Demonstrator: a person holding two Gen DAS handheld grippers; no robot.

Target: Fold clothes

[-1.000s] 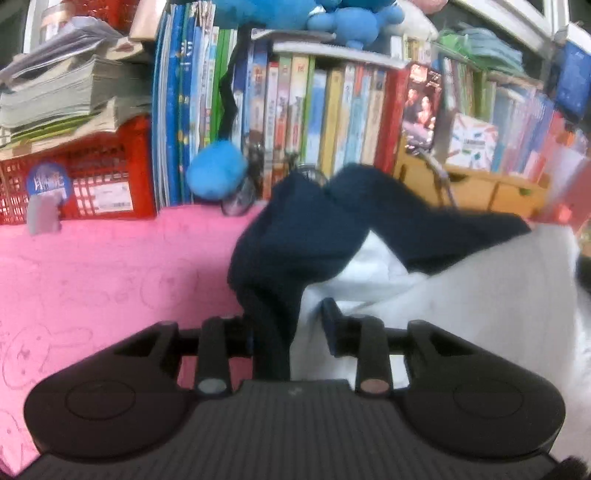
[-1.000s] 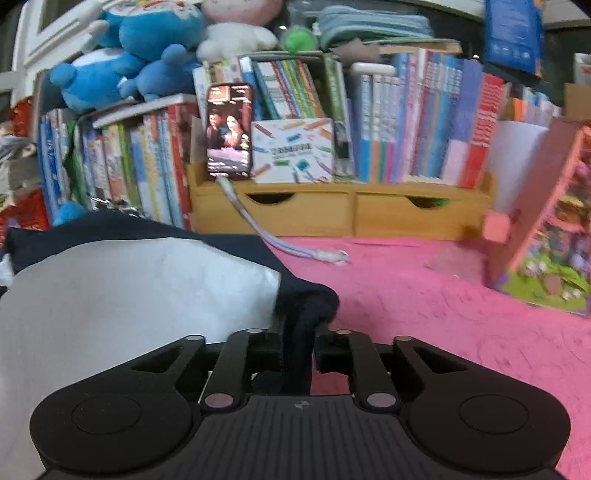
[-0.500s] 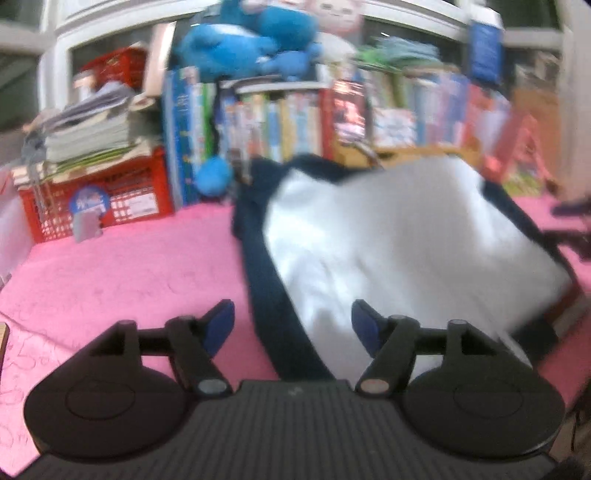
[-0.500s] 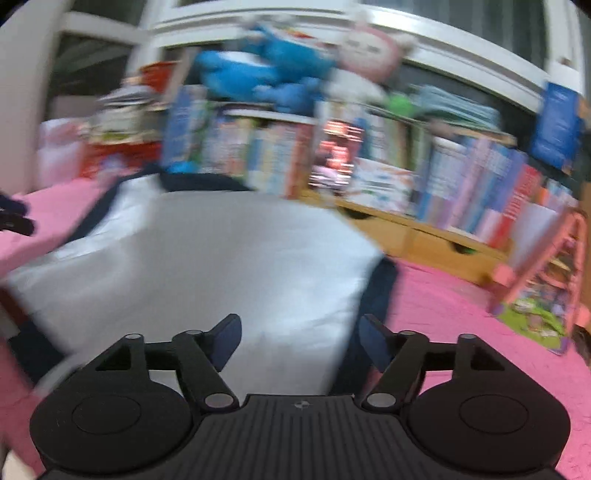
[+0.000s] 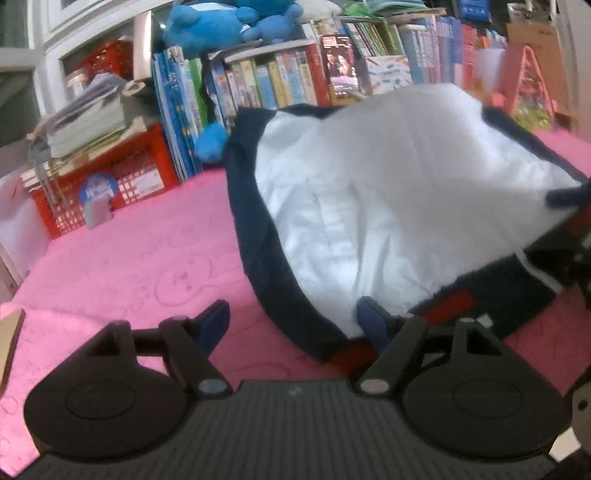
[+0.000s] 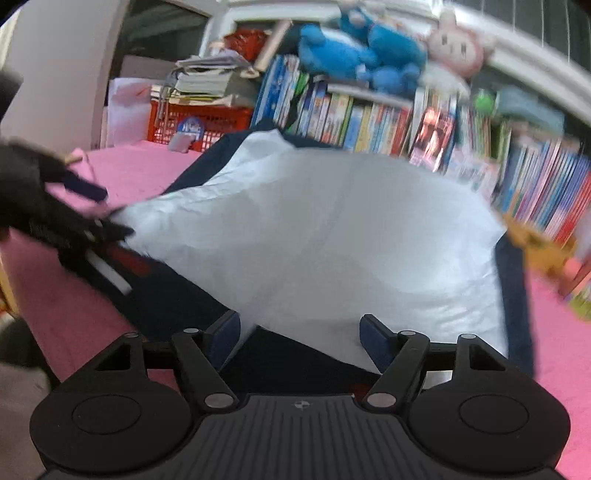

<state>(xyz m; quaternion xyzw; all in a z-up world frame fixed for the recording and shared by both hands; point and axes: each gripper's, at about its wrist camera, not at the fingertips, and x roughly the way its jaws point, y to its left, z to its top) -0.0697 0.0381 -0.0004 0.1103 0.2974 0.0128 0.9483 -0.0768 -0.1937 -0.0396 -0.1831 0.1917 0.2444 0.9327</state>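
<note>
A garment with a white body (image 5: pixel 388 192) and navy edges (image 5: pixel 258 236) lies spread on the pink cloth (image 5: pixel 129 258); it also shows in the right wrist view (image 6: pixel 332 236). Red and white trim shows at its near hem. My left gripper (image 5: pixel 293 323) is open and empty, just above the garment's near left corner. My right gripper (image 6: pixel 299 336) is open and empty over the near navy hem. The right gripper's fingertips (image 5: pixel 565 195) show at the right edge of the left wrist view; the left gripper (image 6: pixel 74 206) shows at the left of the right wrist view.
A row of books (image 5: pixel 288 81) with blue plush toys (image 5: pixel 229 26) on top lines the back. A red basket (image 5: pixel 110 181) under stacked papers stands at the back left. A pink toy house (image 5: pixel 524 85) stands at the back right.
Both grippers were shut on the navy fabric a second ago. They have let go, opened wide and pulled back, and the garment now lies spread flat.
</note>
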